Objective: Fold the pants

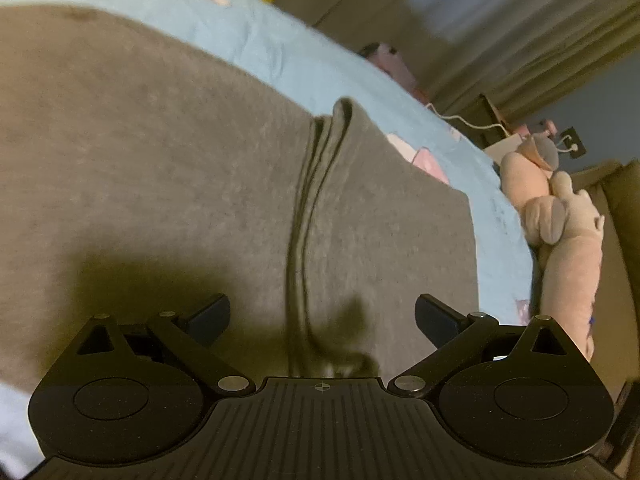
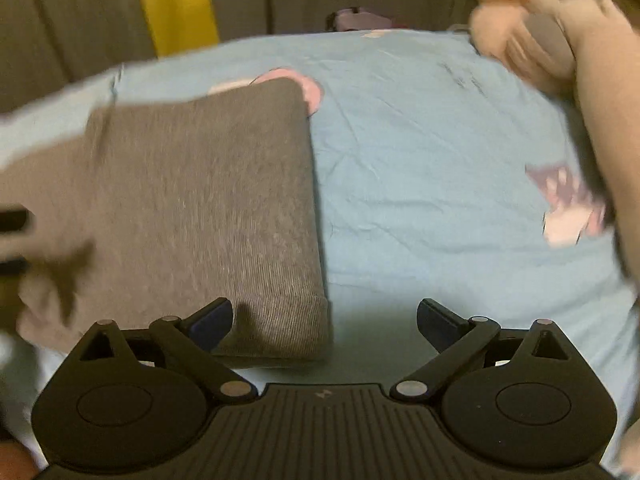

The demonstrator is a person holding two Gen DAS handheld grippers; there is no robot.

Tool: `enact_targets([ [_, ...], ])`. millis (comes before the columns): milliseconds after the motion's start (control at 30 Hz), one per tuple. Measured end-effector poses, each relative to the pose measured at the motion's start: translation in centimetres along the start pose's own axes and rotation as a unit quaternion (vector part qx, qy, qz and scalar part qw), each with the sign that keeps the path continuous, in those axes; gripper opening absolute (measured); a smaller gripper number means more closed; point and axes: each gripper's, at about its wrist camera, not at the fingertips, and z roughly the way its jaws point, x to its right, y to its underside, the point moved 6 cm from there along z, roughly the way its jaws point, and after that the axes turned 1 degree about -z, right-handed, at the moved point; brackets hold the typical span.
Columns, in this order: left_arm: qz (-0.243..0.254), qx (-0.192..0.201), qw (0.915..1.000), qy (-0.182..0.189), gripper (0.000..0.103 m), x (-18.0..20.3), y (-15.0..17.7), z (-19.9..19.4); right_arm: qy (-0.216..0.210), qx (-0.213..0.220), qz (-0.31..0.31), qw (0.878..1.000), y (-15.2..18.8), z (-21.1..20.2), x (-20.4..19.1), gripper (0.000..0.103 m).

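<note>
Your pants [image 2: 200, 200]: grey knit, folded into a flat rectangle on the bed, ribbed cuff at near corner, stacked fold edges running up the middle in left view.

Matt grey knit pants [image 2: 200, 200] on creased, seemingly cotton blue sheet [image 2: 420, 180].

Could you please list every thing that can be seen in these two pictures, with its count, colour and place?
pants: one, grey, folded, lying on the bed sheet
bed sheet: one, light blue with pink prints, under the pants
plush toy: one, pale pink, at the bed's edge
white cable: one, beyond the bed
yellow cloth: one, behind the bed
curtain: beige, in the background
left gripper: black, open, over the pants
right gripper: black, open, at the pants' near corner
</note>
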Motion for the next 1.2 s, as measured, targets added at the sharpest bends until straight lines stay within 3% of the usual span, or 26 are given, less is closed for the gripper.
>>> enact_targets([
  [100, -0.048, -0.027, 0.9979, 0.035, 0.089, -0.5, -0.4, 2.4, -0.044, 0.007, 0.046, 0.998, -0.2, 0.6, 0.6, 0.099],
  [200, -0.077, -0.030, 0.9946, 0.062, 0.077, -0.8, -0.8, 3.8, -0.049, -0.013, 0.067, 0.996, -0.1, 2.0, 1.2, 0.099],
  [333, -0.147, -0.046, 0.9811, 0.118, 0.057, -2.0, -1.1, 5.5, -0.066, -0.031, 0.069, 0.995, 0.2, 3.3, 0.8, 0.099],
  [400, -0.174, -0.046, 0.9755, 0.126, 0.042, -2.8, -1.1, 6.2, -0.070, -0.037, 0.067, 0.995, 0.2, 3.7, 0.5, 0.099],
  [500, -0.186, -0.055, 0.9740, 0.118, 0.024, -3.4, -1.2, 6.6, -0.070, -0.043, 0.065, 0.995, 0.5, 3.8, 0.4, 0.099],
  [800, -0.162, -0.001, 0.9761, 0.145, 0.016, -2.2, -1.2, 4.8, -0.068, -0.036, 0.074, 0.994, 0.5, 3.8, 0.7, 0.099],
  [1000, -0.099, 0.043, 0.9825, 0.152, 0.016, 0.1, -3.2, 1.0, -0.067, -0.041, 0.069, 0.994, 0.5, 3.8, 0.8, 0.099],
  [1100, -0.086, 0.059, 0.9846, 0.140, 0.016, -0.4, -4.2, -0.7, -0.071, -0.042, 0.067, 0.994, 0.4, 3.8, 0.6, 0.099],
  [1200, -0.078, 0.067, 0.9894, 0.102, 0.017, -1.6, -4.6, -1.6, -0.070, -0.040, 0.055, 0.995, 0.4, 3.7, 0.3, 0.099],
])
